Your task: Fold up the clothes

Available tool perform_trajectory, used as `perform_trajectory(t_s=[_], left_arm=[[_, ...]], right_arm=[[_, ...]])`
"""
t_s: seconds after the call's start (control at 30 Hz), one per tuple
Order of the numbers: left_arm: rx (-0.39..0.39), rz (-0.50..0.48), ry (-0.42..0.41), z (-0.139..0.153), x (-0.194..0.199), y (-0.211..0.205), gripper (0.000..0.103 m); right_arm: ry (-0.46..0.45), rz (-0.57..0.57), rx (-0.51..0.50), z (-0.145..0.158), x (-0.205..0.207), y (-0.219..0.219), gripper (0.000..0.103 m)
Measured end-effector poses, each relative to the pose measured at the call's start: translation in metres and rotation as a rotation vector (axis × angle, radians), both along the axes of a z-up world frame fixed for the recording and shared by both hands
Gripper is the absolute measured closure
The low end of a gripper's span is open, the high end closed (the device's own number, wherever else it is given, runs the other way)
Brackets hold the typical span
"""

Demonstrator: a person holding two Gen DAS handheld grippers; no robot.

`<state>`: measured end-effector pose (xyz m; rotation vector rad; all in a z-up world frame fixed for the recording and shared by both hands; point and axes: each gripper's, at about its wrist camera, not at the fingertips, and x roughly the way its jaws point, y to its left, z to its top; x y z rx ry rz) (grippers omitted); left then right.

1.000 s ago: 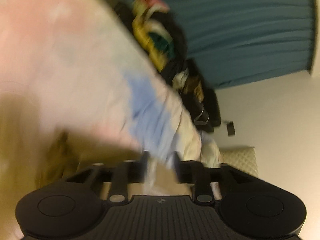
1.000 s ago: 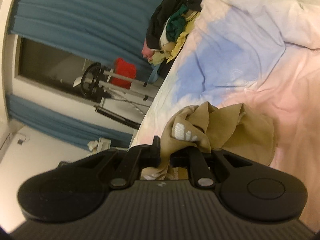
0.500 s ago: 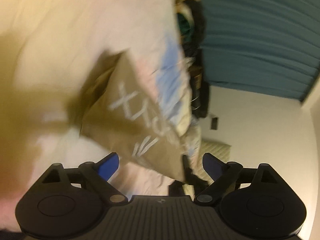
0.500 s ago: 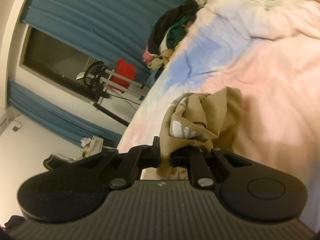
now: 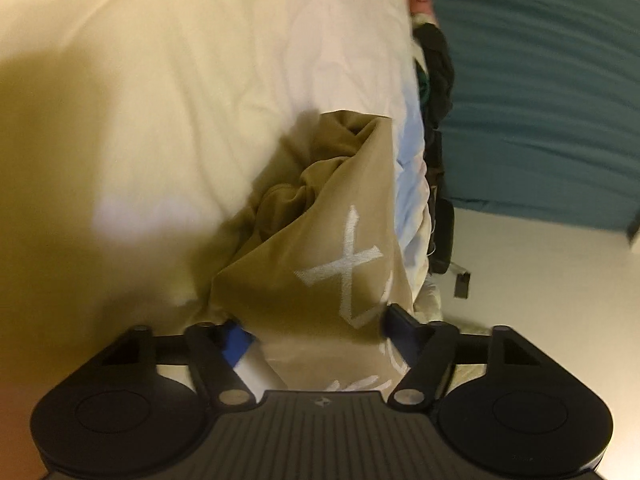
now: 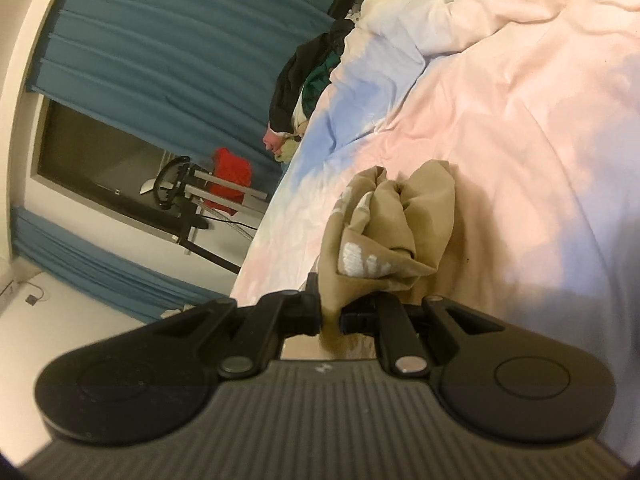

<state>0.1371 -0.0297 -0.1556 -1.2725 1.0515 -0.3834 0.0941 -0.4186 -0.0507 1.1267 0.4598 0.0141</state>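
Observation:
A tan garment with white lettering (image 5: 320, 240) lies crumpled on the pastel bedsheet (image 5: 200, 80). My left gripper (image 5: 316, 328) is open, its jaws spread on either side of the garment's near edge, with cloth lying between them. My right gripper (image 6: 330, 312) is shut on a bunched fold of the same tan garment (image 6: 384, 224) and holds it a little above the sheet (image 6: 520, 120).
A pile of dark and coloured clothes (image 6: 304, 76) sits at the bed's far edge, in front of teal curtains (image 6: 180, 32). A red item and a metal frame (image 6: 224, 184) stand by the window. A white wall (image 5: 540, 300) lies beyond the bed.
My left gripper opened after being shut on cloth, then closed in on the tan garment so its edge lies between the jaws. My right gripper kept its hold and tilted.

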Motion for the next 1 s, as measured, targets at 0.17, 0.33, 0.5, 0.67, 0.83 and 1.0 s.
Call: perform_trajectory(t_s=[0.17, 0.33, 0.5, 0.67, 0.83, 1.0], left_arm=[[0.051, -0.005, -0.038, 0.017, 0.004, 0.002, 0.067], [0.132, -0.041, -0.100, 0.062, 0.025, -0.006, 0.078], [0.226, -0.086, -0.167, 0.138, 0.080, -0.033, 0.083], [0.280, -0.088, -0.298, 0.222, 0.155, -0.075, 0.084], [0.284, -0.103, -0.509, 0.279, 0.211, -0.125, 0.084], [0.402, -0.150, -0.609, 0.243, 0.251, -0.195, 0.084]], right_arm=[[0.016, 0.003, 0.006, 0.000, -0.001, 0.000, 0.092], [0.020, 0.012, 0.063, 0.015, 0.016, -0.011, 0.092], [-0.003, 0.006, 0.086, 0.054, 0.069, -0.033, 0.092], [-0.078, -0.011, 0.060, 0.106, 0.141, -0.063, 0.092], [-0.227, -0.040, -0.070, 0.144, 0.192, -0.093, 0.092], [-0.245, -0.076, -0.175, 0.116, 0.225, -0.110, 0.091]])
